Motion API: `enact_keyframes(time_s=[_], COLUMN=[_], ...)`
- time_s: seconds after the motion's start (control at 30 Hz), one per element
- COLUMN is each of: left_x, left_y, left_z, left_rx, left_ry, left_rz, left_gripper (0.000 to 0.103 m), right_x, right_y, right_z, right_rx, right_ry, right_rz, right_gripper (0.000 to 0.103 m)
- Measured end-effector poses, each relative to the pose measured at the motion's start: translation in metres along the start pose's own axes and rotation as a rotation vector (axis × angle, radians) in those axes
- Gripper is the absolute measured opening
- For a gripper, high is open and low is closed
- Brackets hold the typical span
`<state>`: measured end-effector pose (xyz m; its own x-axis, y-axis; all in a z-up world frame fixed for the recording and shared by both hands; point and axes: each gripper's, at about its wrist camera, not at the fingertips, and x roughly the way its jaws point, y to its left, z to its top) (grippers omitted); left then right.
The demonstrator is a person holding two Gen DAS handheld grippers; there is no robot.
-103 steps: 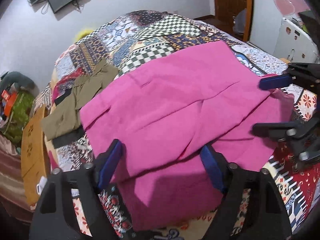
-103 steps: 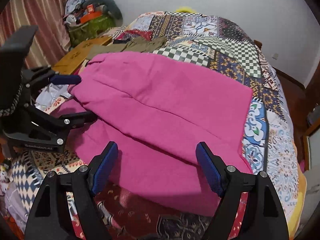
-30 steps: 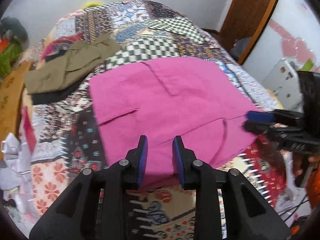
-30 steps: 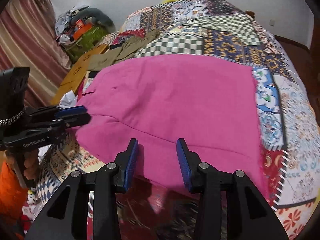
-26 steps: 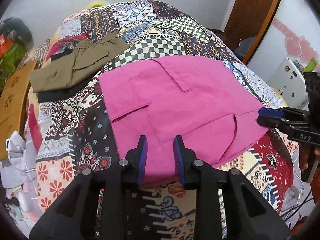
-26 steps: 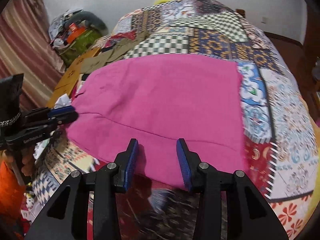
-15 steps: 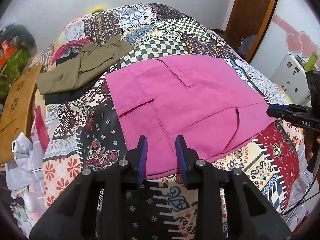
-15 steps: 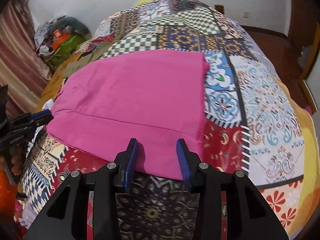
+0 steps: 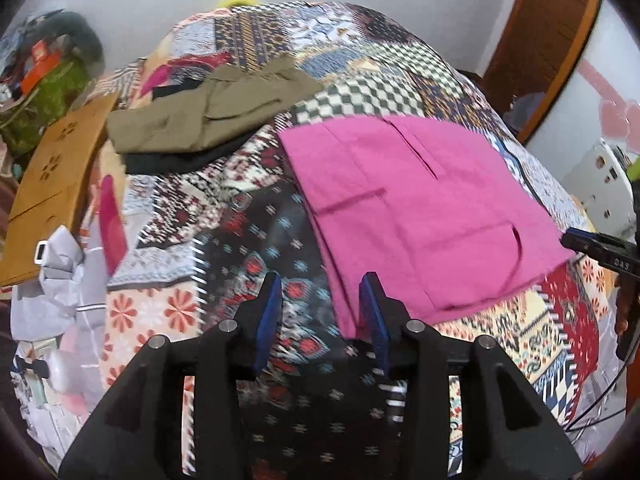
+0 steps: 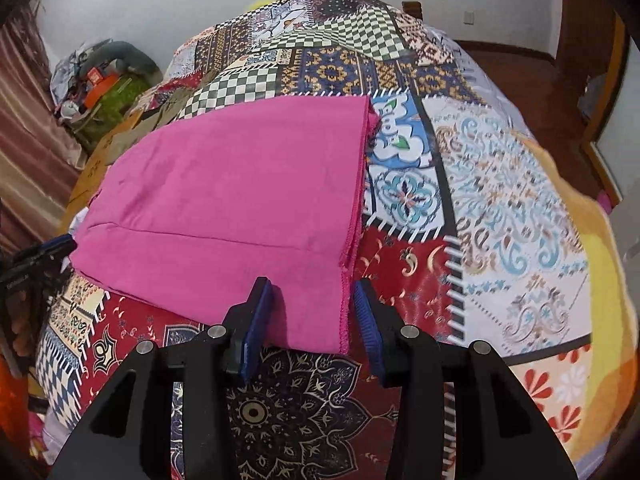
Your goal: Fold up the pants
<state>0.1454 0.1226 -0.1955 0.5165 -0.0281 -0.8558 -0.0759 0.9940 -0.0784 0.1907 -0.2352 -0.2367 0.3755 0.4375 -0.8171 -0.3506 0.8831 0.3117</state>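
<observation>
Pink pants (image 9: 420, 208) lie folded flat on the patchwork bedspread (image 9: 248, 264). My left gripper (image 9: 320, 314) hovers over their near left corner. Its jaws are opening, and the cloth's corner shows beside the right pad without being pinched. In the right wrist view the pants (image 10: 240, 200) reach down to my right gripper (image 10: 312, 316). Its jaws are opening slightly, with the near right hemmed corner lying loose between them. Each gripper also shows in the other's view: the right gripper (image 9: 592, 246) at the right edge, the left gripper (image 10: 44, 254) at the left edge.
An olive garment (image 9: 200, 120) rests on a black one (image 9: 172, 162) at the bed's far left. A brown board (image 9: 52, 176) and pale bundles (image 9: 48, 280) sit beside the bed. A wooden door (image 9: 552, 40), a white unit (image 9: 600, 176) and a cluttered pile (image 10: 104, 92) surround it.
The left gripper slid left along the pants' near edge to their left corner and its jaws widened. The right gripper slid right to the right corner. The pants lie still.
</observation>
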Motion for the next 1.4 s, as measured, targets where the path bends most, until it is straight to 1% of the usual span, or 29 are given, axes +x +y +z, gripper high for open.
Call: enact_keyframes(time_s=[0.03, 0.1, 0.17, 0.33, 0.5, 0.57, 0.63, 0.73, 0.8, 0.9, 1.0, 1.07, 1.13, 1.17, 1.3, 1.33, 1.37, 1.4], left_x=[-0.002, -0.005, -0.007, -0.002, 0.016, 0.025, 0.035, 0.054, 0.067, 0.087, 0.104, 0.114, 0.120, 0.124, 0.129, 0.130, 0.130, 0.130], left_y=[0.003, 0.006, 0.007, 0.006, 0.000, -0.001, 0.000, 0.004, 0.008, 0.018, 0.025, 0.028, 0.029, 0.028, 0.024, 0.024, 0.024, 0.024], left_z=[0.005, 0.015, 0.030, 0.064, 0.095, 0.102, 0.108, 0.116, 0.120, 0.124, 0.123, 0.120, 0.117, 0.116, 0.115, 0.115, 0.115, 0.115], left_rx=[-0.005, -0.011, -0.021, -0.026, -0.010, -0.004, 0.000, -0.008, -0.025, -0.066, -0.094, -0.122, -0.145, -0.155, -0.146, -0.143, -0.138, -0.137], left_ry=[-0.010, -0.027, -0.051, -0.096, -0.110, -0.110, -0.101, -0.073, -0.049, -0.003, 0.037, 0.062, 0.077, 0.087, 0.087, 0.086, 0.081, 0.080], left_rz=[0.010, 0.018, 0.023, 0.034, 0.045, 0.054, 0.063, 0.068, 0.067, 0.048, 0.035, -0.003, -0.046, -0.060, -0.070, -0.074, -0.088, -0.106], left_gripper=[0.042, 0.044, 0.051, 0.062, 0.063, 0.066, 0.067, 0.067, 0.067, 0.067, 0.067, 0.070, 0.076, 0.077, 0.077, 0.075, 0.067, 0.061], right_x=[-0.002, -0.010, -0.017, -0.027, -0.018, -0.009, 0.003, 0.018, 0.032, 0.052, 0.073, 0.086, 0.099, 0.106, 0.130, 0.134, 0.136, 0.137], right_y=[0.001, 0.001, 0.001, 0.003, 0.000, -0.004, -0.009, -0.016, -0.022, -0.028, -0.033, -0.035, -0.038, -0.040, -0.043, -0.042, -0.041, -0.038], right_z=[0.003, 0.010, 0.020, 0.048, 0.070, 0.079, 0.088, 0.098, 0.105, 0.117, 0.129, 0.137, 0.143, 0.145, 0.150, 0.151, 0.150, 0.150], right_rx=[-0.005, -0.006, -0.006, -0.014, -0.010, -0.008, -0.007, -0.005, 0.003, 0.006, -0.009, -0.011, -0.004, 0.008, 0.035, 0.033, 0.025, 0.011], right_ry=[-0.005, -0.033, -0.064, -0.135, -0.160, -0.156, -0.147, -0.123, -0.107, -0.090, -0.075, -0.061, -0.046, -0.033, 0.011, 0.019, 0.023, 0.022], right_rz=[-0.002, 0.006, 0.012, 0.019, 0.011, 0.004, -0.005, -0.012, -0.018, -0.028, -0.058, -0.064, -0.041, -0.024, -0.001, 0.000, 0.001, 0.002], right_gripper=[0.041, 0.040, 0.041, 0.041, 0.041, 0.041, 0.041, 0.042, 0.045, 0.049, 0.050, 0.050, 0.050, 0.050, 0.050, 0.049, 0.047, 0.040])
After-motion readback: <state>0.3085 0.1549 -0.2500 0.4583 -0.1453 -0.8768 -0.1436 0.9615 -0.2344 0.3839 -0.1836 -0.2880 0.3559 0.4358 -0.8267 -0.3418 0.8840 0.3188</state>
